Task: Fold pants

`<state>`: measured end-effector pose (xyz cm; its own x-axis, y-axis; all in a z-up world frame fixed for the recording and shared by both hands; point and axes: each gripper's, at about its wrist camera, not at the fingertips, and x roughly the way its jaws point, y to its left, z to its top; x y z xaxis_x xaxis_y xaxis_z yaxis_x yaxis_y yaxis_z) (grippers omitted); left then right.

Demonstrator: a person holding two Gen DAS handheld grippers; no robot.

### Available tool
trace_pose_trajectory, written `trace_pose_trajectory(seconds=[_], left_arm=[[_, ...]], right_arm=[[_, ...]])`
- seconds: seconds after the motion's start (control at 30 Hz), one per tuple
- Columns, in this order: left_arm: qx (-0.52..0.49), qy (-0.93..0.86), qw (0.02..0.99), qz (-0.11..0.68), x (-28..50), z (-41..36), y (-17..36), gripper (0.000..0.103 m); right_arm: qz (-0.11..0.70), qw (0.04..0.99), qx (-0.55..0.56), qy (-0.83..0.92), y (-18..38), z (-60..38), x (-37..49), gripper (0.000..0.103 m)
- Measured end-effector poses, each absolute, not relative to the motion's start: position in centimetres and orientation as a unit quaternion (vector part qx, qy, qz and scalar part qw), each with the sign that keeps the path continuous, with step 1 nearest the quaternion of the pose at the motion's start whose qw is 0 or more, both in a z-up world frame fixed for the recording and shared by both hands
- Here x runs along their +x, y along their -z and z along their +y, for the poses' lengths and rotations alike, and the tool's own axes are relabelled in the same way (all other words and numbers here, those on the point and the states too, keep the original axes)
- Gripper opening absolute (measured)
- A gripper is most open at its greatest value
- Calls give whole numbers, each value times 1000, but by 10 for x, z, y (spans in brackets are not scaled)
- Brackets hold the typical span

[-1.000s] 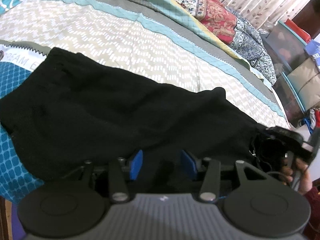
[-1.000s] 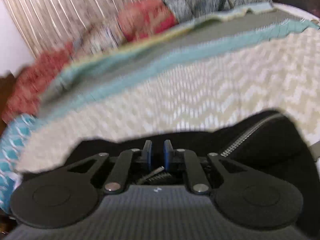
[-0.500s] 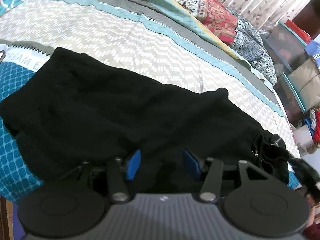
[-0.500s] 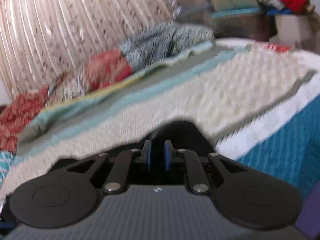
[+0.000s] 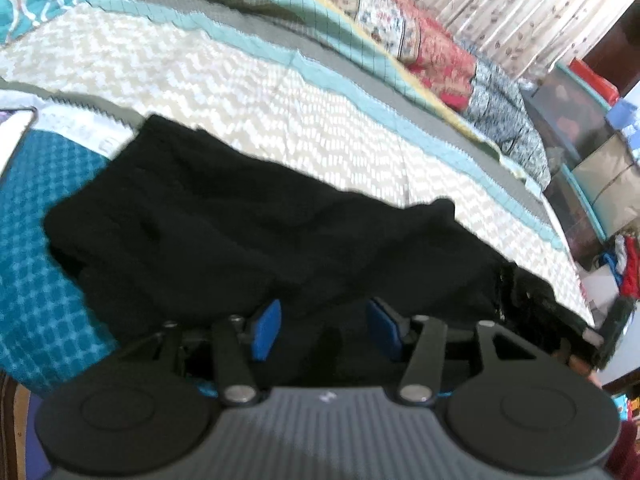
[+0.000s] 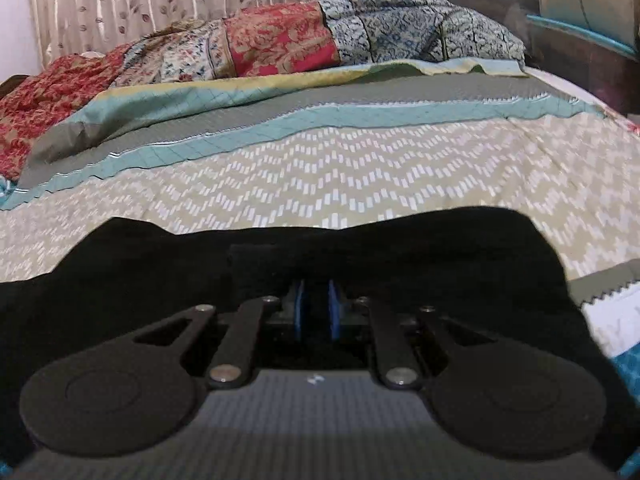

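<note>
The bed cover (image 5: 280,92) is seen spread flat, bearing the black pants (image 5: 248,240), which lie as a long, rumpled band from nine o'clock to four o'clock in the left wrist view. A lengthwise fold is judged already made; the crosswise folds and smoothing are judged outstanding. The left gripper (image 5: 326,326) is noted with its blue pads well apart over dark cloth, nothing clamped. The right gripper (image 6: 317,306) is noted nearly closed, pinching black cloth at the pants' near edge.
</note>
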<state>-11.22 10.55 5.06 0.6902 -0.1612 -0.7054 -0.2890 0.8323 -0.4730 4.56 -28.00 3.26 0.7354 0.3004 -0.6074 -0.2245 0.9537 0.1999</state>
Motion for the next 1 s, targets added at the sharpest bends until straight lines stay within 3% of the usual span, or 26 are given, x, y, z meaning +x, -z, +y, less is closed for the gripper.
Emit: trace_pose_trajectory(seconds=[0.27,0.43,0.57,0.8,0.9,0.93,0.97,1.0], left_arm=[[-326,-116,878,331,-169,159,-72,65],[-387,-160,847,325,-189,189,-50,78],[-434,-157,826,323,-193,203,-29,82],[-461,-119,822,312,-170,207,-13,97],[-464,-117,816,324,-157,210,1,96],[-468,-117,815,320,-154,211,5,91],[-467,-119,817,317,-153,210,6,75],[-460,-123,819,319,-151,210,7,61]], right_arm=[[284,938,90,-178,-42,-272,-15,23],[309,911,71,-264,-45,-216,-25,23],[323,885,30,-333,-45,-158,-27,23],[327,852,9,-409,-57,-77,-8,23],[373,826,27,-422,-40,-51,6,23],[414,805,16,-424,-23,-41,11,23],[460,781,5,-422,-1,-33,16,23],[442,789,28,-425,7,-39,15,19]])
